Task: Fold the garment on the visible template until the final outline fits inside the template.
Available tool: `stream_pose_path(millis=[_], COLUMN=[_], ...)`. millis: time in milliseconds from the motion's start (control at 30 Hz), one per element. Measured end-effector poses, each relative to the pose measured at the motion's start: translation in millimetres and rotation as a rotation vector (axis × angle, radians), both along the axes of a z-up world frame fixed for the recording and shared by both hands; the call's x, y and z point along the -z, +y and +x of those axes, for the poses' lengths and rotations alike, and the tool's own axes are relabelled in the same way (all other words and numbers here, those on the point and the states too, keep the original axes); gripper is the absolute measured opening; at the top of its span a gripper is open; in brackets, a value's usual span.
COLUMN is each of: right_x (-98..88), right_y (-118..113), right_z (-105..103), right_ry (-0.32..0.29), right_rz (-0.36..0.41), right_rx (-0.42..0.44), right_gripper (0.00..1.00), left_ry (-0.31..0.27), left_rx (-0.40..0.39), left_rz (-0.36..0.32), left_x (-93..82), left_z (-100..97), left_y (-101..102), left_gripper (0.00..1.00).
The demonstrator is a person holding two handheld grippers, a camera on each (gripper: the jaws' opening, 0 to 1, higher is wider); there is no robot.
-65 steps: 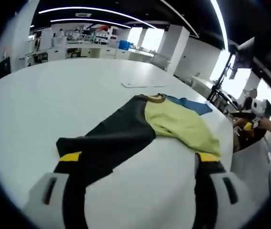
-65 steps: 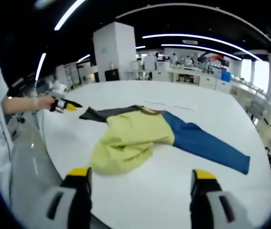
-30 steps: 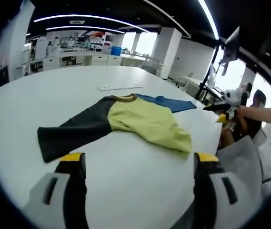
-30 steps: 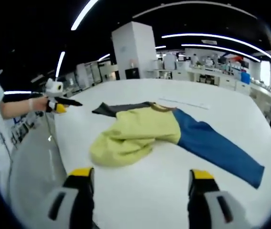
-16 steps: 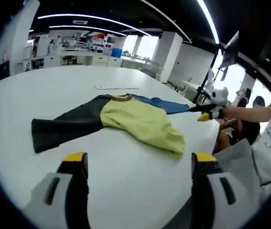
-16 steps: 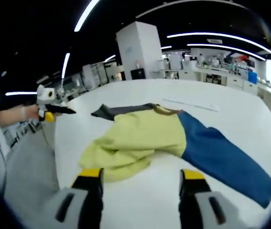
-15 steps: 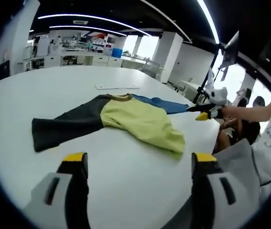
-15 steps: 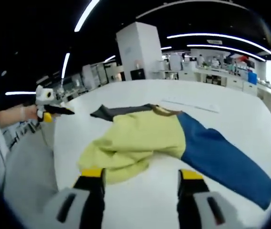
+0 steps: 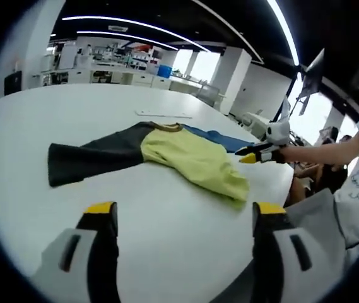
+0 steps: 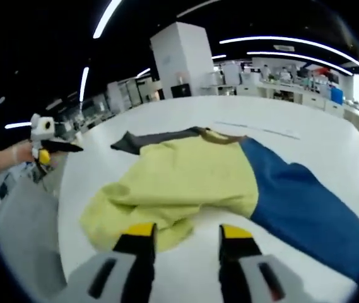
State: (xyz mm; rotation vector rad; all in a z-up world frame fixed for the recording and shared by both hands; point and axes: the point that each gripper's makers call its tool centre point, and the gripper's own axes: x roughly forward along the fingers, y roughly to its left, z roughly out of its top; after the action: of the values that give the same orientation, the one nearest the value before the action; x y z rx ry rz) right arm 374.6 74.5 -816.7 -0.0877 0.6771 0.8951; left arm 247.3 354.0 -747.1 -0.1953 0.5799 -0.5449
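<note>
On the white surface (image 9: 34,126) lies the garment (image 10: 192,180), sleeves spread, yellow body rumpled, unfolded. Right tongs (image 10: 182,232), jaws parted and empty, hover at its hem; left tongs (image 9: 178,211) open, well apart. Folding appears barely begun.

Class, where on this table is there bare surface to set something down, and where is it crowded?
Bare: the white table beyond the dark sleeve, and the strip between the left gripper and the garment. Crowded: the rumpled yellow hem at the right gripper.
</note>
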Motion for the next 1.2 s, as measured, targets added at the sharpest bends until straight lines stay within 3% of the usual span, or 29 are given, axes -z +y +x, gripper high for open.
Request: stream_pose_path(millis=[133, 467, 767, 1067, 1200], right_x=[10.4, 12.8, 22.1, 24.6, 26.3], right_y=[1.9, 6.4, 9.8, 14.9, 13.0], right_z=[7.7, 19.1, 11.9, 0.2, 7.5], right_ry=[0.013, 0.044, 0.067, 0.144, 0.151], right_rz=[-0.031, -0.033, -0.034, 0.005, 0.017], right_rx=[-0.016, -0.028, -0.045, -0.047, -0.032], right_gripper=[0.32, 0.27, 0.18, 0.08, 0.00], left_ry=[0.001, 0.006, 0.003, 0.010, 0.012], left_rx=[0.008, -0.004, -0.021, -0.023, -0.026], left_rz=[0.016, 0.021, -0.002, -0.015, -0.016], left_x=[0.3, -0.2, 2.1, 7.5, 8.9], left_z=[-4.0, -10.2, -9.6, -13.2, -15.5], left_y=[-0.8, 7.5, 7.8, 5.8, 5.5], left_gripper=[0.85, 0.85, 0.84, 0.83, 0.83])
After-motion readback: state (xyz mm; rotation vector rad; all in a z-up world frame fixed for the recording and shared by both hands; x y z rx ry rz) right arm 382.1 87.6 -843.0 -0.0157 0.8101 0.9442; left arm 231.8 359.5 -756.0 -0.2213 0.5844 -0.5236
